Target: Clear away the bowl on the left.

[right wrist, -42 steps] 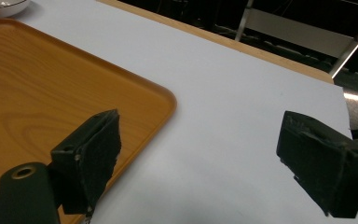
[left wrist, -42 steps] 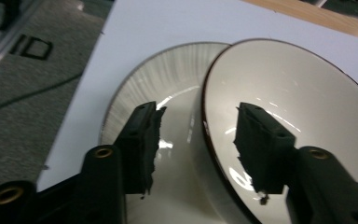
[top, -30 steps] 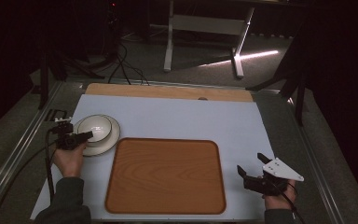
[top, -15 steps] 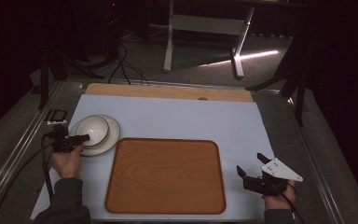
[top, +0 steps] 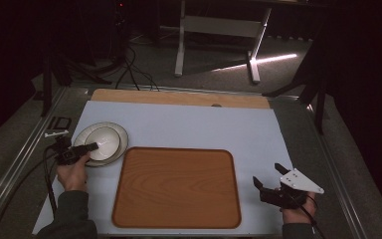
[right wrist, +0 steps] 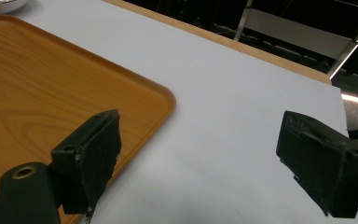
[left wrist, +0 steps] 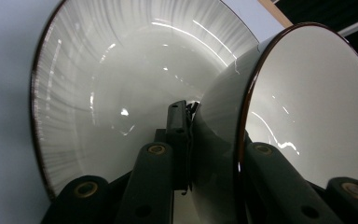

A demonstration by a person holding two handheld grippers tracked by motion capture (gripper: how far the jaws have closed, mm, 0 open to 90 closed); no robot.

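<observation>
Now left claw (top: 92,146) has just been closing and pinches the near wall of the white bowl (top: 103,141), one jaw inside, one outside, a rim grip suited to lifting it; bowl sits in the white plate (top: 121,135) at the tabletop's (top: 189,124) left, just beside the wooden tray (top: 176,186), likely its destination; right claw (top: 271,175) hovers wide, empty, near the tray's right edge, out of the way
</observation>
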